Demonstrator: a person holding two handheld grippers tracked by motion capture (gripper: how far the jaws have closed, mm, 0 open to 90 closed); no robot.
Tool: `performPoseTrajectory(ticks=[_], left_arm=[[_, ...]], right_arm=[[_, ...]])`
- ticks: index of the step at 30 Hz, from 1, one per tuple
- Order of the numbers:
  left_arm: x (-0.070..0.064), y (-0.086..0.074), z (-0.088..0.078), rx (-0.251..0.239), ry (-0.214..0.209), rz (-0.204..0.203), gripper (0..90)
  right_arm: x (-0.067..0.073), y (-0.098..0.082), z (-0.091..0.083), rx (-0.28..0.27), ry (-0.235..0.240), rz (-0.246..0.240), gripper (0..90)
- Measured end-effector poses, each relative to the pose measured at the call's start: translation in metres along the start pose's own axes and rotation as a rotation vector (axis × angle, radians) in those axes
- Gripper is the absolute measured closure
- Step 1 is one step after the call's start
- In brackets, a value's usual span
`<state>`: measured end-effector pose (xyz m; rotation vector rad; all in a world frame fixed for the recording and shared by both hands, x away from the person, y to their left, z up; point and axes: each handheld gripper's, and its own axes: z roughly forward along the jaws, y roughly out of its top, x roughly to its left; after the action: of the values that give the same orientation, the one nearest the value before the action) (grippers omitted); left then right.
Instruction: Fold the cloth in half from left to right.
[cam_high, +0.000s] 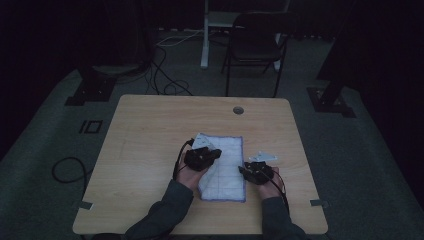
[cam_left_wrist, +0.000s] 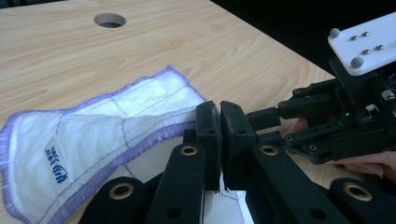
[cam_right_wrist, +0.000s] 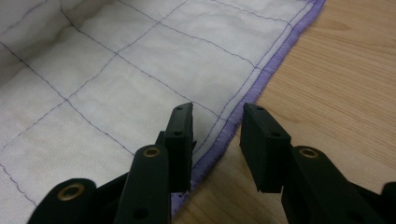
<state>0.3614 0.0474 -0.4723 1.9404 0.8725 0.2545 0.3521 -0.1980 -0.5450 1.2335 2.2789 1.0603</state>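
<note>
Cloth (cam_left_wrist: 93, 135): white woven fabric, quilted with thin purple stitch lines, fuzzy purple overlocked edge, matt; blue print at lower left of the left gripper view. Table (cam_left_wrist: 196, 42): pale wood-grain top, smooth, faint sheen. Left gripper (cam_left_wrist: 219, 140) and right gripper (cam_right_wrist: 217, 149): matt black plastic jaws, brass-coloured rivets.

cloth (cam_left_wrist: 84, 140): blue lettering too small to read; pinched corner hidden between left claw (cam_left_wrist: 219, 140) jaws; near end cut off by frame edge.
</note>
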Motion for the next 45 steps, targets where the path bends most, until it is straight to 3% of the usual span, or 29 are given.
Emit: performPoseTrajectory(ticks=[24,33,38,41,45], left_arm=[[-0.02,0.003,0.046,0.063,-0.046,0.035,87.7],[-0.022,-0.009,0.067,0.119,-0.055,0.026,87.7],[-0.02,-0.01,0.064,0.123,-0.064,0.005,79.3],[-0.019,-0.007,0.054,0.103,-0.063,0.002,73.0],[-0.014,-0.006,0.037,0.09,-0.033,0.01,72.3]], right_arm=[[-0.001,-0.001,-0.001,0.002,0.007,0.009,64.3],[-0.001,-0.001,-0.001,0.002,0.009,0.009,63.8],[-0.001,-0.001,-0.001,0.0,0.014,0.009,62.8],[-0.001,-0.001,-0.001,0.001,0.013,0.006,62.7],[-0.001,-0.001,-0.002,0.001,0.013,0.006,62.5]])
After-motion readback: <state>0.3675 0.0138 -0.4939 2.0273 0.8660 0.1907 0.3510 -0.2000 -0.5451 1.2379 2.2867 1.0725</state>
